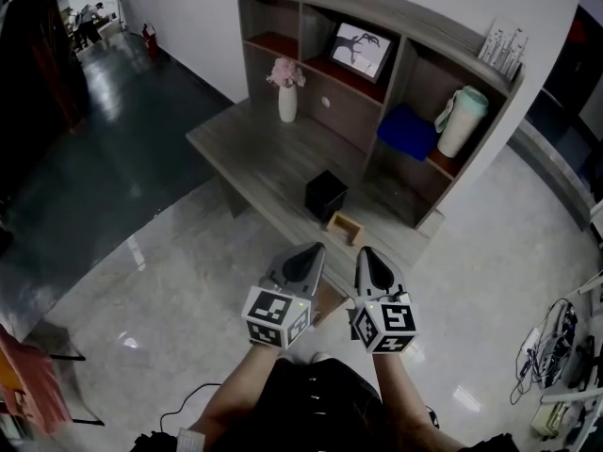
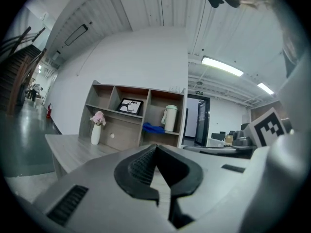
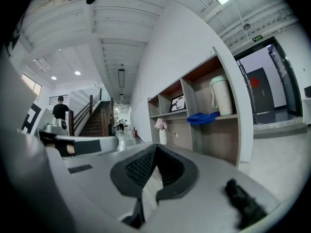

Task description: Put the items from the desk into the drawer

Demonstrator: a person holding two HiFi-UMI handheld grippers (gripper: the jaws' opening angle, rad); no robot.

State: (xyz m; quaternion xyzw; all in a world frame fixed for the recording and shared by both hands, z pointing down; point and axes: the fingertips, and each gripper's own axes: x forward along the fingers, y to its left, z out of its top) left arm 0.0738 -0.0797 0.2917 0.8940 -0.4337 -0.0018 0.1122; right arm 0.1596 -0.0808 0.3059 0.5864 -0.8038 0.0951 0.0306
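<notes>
1. Items lay on the bench [image 1: 247, 151]: a black box [image 1: 325, 196] near its front edge, a small open wooden frame [image 1: 346, 227] just beside it, and a white vase [image 1: 287, 103] of pink flowers farther back.
2. The left hand-held gripper [image 1: 316, 249] and the right hand-held gripper [image 1: 366, 251] were held side by side, roughly level, pointing at the bench. Each had its jaws closed together on nothing.
3. Behind, a shelf unit [image 1: 412, 22] held a framed picture [image 1: 361, 50], a blue cloth [image 1: 407, 131] and a pale green jug [image 1: 463, 121].

Bright ceiling light [image 2: 221, 66], glossy floor [image 1: 179, 281] glare, fisheye edges
</notes>
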